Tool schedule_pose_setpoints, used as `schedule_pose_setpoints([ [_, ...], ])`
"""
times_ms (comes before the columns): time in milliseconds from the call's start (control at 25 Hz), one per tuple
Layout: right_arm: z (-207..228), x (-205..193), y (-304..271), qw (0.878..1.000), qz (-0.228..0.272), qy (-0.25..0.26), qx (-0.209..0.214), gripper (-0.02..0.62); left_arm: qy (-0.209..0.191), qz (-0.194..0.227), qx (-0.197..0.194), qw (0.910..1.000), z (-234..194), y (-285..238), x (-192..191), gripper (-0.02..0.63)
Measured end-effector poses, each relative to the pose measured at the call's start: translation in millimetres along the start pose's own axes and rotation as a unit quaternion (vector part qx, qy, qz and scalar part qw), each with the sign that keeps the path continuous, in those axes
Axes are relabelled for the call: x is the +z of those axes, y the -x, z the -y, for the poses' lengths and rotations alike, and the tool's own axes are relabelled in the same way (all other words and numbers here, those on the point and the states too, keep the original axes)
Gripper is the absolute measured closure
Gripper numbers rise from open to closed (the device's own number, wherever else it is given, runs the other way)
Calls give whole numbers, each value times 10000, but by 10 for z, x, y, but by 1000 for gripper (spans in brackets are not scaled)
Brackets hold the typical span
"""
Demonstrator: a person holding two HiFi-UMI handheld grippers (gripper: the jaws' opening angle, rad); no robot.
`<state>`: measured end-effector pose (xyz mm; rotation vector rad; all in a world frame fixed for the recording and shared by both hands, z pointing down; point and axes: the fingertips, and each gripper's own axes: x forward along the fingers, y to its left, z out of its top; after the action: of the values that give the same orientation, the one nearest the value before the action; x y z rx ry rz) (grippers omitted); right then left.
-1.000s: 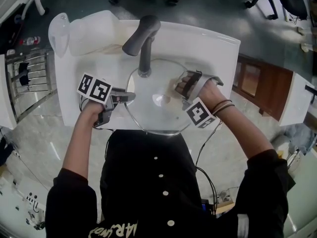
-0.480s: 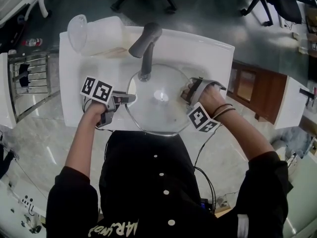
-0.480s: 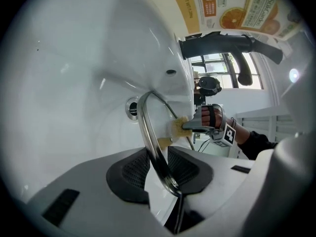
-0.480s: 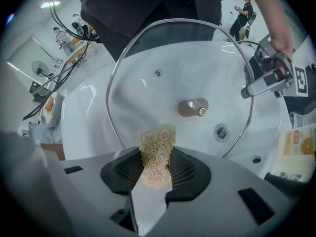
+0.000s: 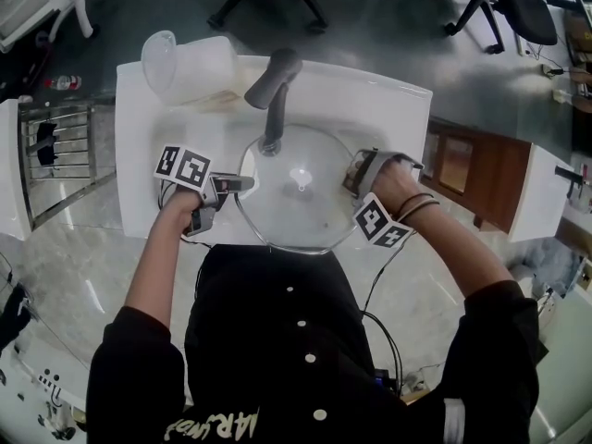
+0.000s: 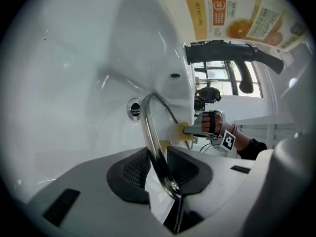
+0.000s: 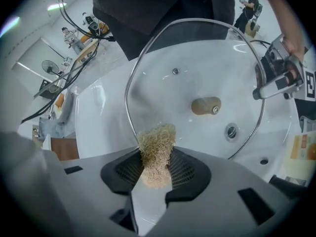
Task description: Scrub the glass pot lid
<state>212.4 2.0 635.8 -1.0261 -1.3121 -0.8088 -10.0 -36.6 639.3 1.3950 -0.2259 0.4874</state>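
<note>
Over the white sink (image 5: 370,91): the glass lid (image 5: 287,215) hangs roughly level above the bowl, just in front of the tap (image 5: 273,86).
Lid's middle: a brown knob (image 7: 206,105), with the sink's drain (image 7: 231,131) seen through the glass beside it.
My left claw (image 5: 236,183): clamped on the lid's metal rim at its left edge. My pads have just been tightening, with the rim running between them.
My right claw (image 5: 356,169): pointing down at the lid's right edge, closed tight on a tan scrubbing pad (image 7: 156,147).
Pad and lid: the pad's frayed tip sticks out past my pads and sits right at the rim. I cannot tell whether it presses on the glass.
Back left corner of the sink: a clear plastic tub (image 5: 194,63) lying on its side.
Left of the sink: a metal rack (image 5: 55,146), well apart from the lid.
</note>
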Motion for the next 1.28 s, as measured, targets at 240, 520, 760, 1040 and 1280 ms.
schedule_pose_setpoints([
  [240,-43,11,4,10000,21,-85,-41,444,187,294,-9,9994,-44,17,86,485],
  [520,250,18,157,9918,207,-936,-845,443,374,499,84,9980,-110,20,145,491],
  [760,1118,432,502,9506,833,-1506,-2584,443,733,940,-236,9926,-141,43,222,499],
  [1040,1825,816,674,9039,1342,-1854,-3614,443,860,1035,-381,9902,-148,39,291,505],
  [1280,2123,819,690,8829,1547,-2014,-3949,443,950,1065,-516,9884,-155,38,301,509],
])
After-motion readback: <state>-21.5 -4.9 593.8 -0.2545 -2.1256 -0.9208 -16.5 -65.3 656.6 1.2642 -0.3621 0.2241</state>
